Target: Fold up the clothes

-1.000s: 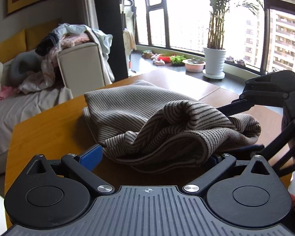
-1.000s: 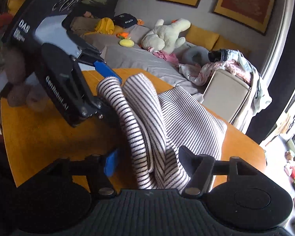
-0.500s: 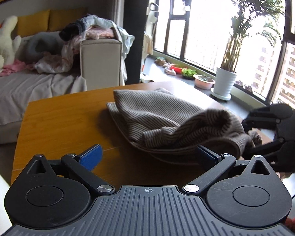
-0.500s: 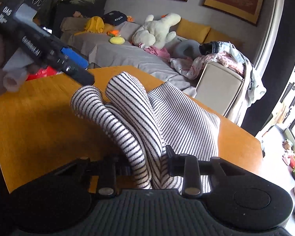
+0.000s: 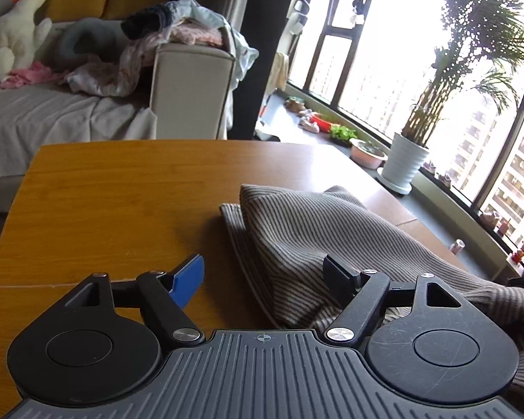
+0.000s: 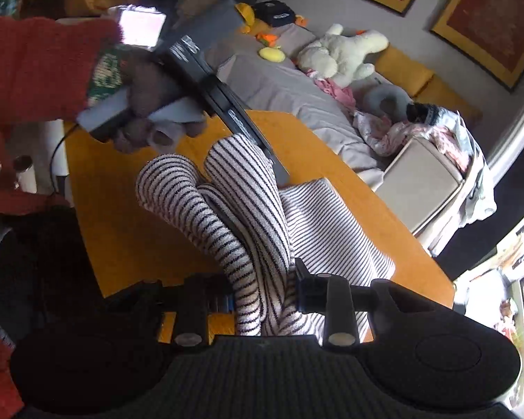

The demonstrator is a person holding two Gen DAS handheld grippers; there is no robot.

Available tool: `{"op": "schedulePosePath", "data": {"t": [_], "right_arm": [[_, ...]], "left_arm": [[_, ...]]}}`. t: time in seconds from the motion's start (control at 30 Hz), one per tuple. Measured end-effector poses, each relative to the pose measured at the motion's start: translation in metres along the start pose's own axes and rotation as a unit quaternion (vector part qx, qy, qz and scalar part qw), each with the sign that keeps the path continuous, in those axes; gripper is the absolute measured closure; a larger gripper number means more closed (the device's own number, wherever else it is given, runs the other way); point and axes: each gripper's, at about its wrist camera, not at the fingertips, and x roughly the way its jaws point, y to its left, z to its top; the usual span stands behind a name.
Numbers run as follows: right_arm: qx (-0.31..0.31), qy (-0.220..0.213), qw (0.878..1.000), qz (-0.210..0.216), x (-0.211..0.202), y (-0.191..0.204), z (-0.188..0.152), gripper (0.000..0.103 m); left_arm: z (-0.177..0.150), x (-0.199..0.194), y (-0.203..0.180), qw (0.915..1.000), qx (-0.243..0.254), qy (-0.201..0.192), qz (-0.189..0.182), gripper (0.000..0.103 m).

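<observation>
A bunched fold of the striped garment (image 6: 258, 244) is pinched between the right gripper (image 6: 262, 296) fingers, lifted off the wooden table (image 6: 122, 230). The left gripper (image 5: 265, 276) is spread wide and empty above the cloth, angled downward in a red-sleeved hand (image 6: 150, 104).

The garment (image 6: 255, 230) is white with thin dark stripes; in the left wrist view the same stripes look brown-grey against the window light. The table (image 5: 122, 192) is warm orange-brown wood. The left gripper (image 5: 262, 276) is black, with one blue pad on its finger (image 5: 188, 279). The right gripper (image 6: 262, 296) is black also. The person's sleeve (image 6: 35, 70) is red, with a green and white cuff. The plush toy (image 6: 342, 52) is white, the cushions (image 6: 405, 66) are mustard yellow, and the plant pot (image 5: 403, 157) is white.
</observation>
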Motion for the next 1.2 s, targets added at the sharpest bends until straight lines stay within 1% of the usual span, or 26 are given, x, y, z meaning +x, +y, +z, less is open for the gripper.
{"op": "schedulePosePath", "data": {"t": [0.03, 0.1, 0.17, 0.23, 0.27, 0.37, 0.47, 0.53, 0.57, 0.6, 0.63, 0.7, 0.77, 0.83, 0.9, 0.97, 1.03, 1.1, 1.13, 1.2], "right_arm": [[-0.017, 0.0, 1.0, 0.005, -0.009, -0.002, 0.008, 0.074], [-0.029, -0.009, 0.999, 0.015, -0.023, -0.014, 0.026, 0.074], [-0.032, -0.02, 0.999, 0.023, -0.023, -0.037, 0.042, 0.074], [-0.021, -0.022, 0.999, 0.039, -0.004, -0.066, 0.054, 0.074], [-0.009, -0.016, 0.998, 0.052, 0.012, -0.081, 0.056, 0.074], [0.026, 0.001, 0.997, 0.079, 0.071, -0.113, 0.048, 0.072], [0.049, 0.0, 0.994, 0.093, 0.12, -0.128, 0.034, 0.065], [0.068, -0.008, 0.992, 0.106, 0.142, -0.136, 0.029, 0.062], [0.077, -0.013, 0.991, 0.112, 0.152, -0.139, 0.027, 0.057], [0.091, -0.015, 0.989, 0.115, 0.156, -0.143, 0.023, 0.05], [0.105, -0.018, 0.987, 0.117, 0.158, -0.147, 0.02, 0.047], [0.132, -0.023, 0.983, 0.122, 0.164, -0.154, 0.013, 0.036], [0.16, -0.028, 0.979, 0.127, 0.17, -0.162, 0.005, 0.032], [0.181, -0.032, 0.975, 0.124, 0.171, -0.165, 0.0, 0.03], [0.194, -0.034, 0.974, 0.109, 0.168, -0.164, -0.004, 0.024], [0.208, -0.031, 0.972, 0.102, 0.169, -0.166, -0.002, 0.02], [0.222, -0.028, 0.97, 0.096, 0.171, -0.168, -0.001, 0.019], [0.234, -0.029, 0.967, 0.095, 0.171, -0.171, 0.002, 0.019], [0.238, -0.031, 0.966, 0.097, 0.171, -0.173, 0.005, 0.019], [0.244, -0.034, 0.964, 0.099, 0.172, -0.178, 0.01, 0.019]], "left_arm": [[-0.001, 0.006, -0.002, 1.0, 0.004, 0.005, -0.003, 0.024], [-0.002, 0.016, -0.005, 0.9997, 0.017, 0.017, -0.008, 0.025], [-0.006, 0.024, -0.008, 0.9989, 0.03, 0.03, -0.018, 0.028], [-0.01, 0.029, -0.009, 0.9983, 0.039, 0.039, -0.019, 0.033], [-0.012, 0.031, -0.007, 0.9981, 0.039, 0.044, -0.018, 0.034], [-0.018, 0.035, 0.001, 0.9979, 0.032, 0.054, -0.017, 0.035], [-0.019, 0.035, 0.005, 0.9977, 0.03, 0.057, -0.023, 0.035], [-0.02, 0.036, 0.007, 0.9976, 0.029, 0.059, -0.022, 0.035], [-0.02, 0.037, 0.008, 0.9976, 0.027, 0.06, -0.022, 0.035], [-0.02, 0.037, 0.008, 0.9977, 0.026, 0.06, -0.02, 0.035], [-0.021, 0.036, 0.008, 0.9977, 0.027, 0.059, -0.018, 0.035], [-0.022, 0.034, 0.007, 0.9978, 0.027, 0.058, -0.014, 0.035], [-0.023, 0.033, 0.006, 0.998, 0.027, 0.057, -0.012, 0.035], [-0.023, 0.031, 0.004, 0.998, 0.028, 0.055, -0.009, 0.035], [-0.018, 0.025, 0.002, 0.9981, 0.038, 0.048, 0.003, 0.034], [-0.01, 0.008, 0.0, 0.9986, 0.046, 0.021, 0.013, 0.032], [-0.001, -0.012, -0.002, 0.9985, 0.052, -0.013, 0.016, 0.03], [0.009, -0.034, -0.006, 0.997, 0.057, -0.052, 0.003, 0.029], [0.013, -0.044, -0.012, 0.9953, 0.067, -0.069, -0.013, 0.029], [0.016, -0.042, -0.03, 0.9922, 0.097, -0.069, -0.038, 0.027]]}}
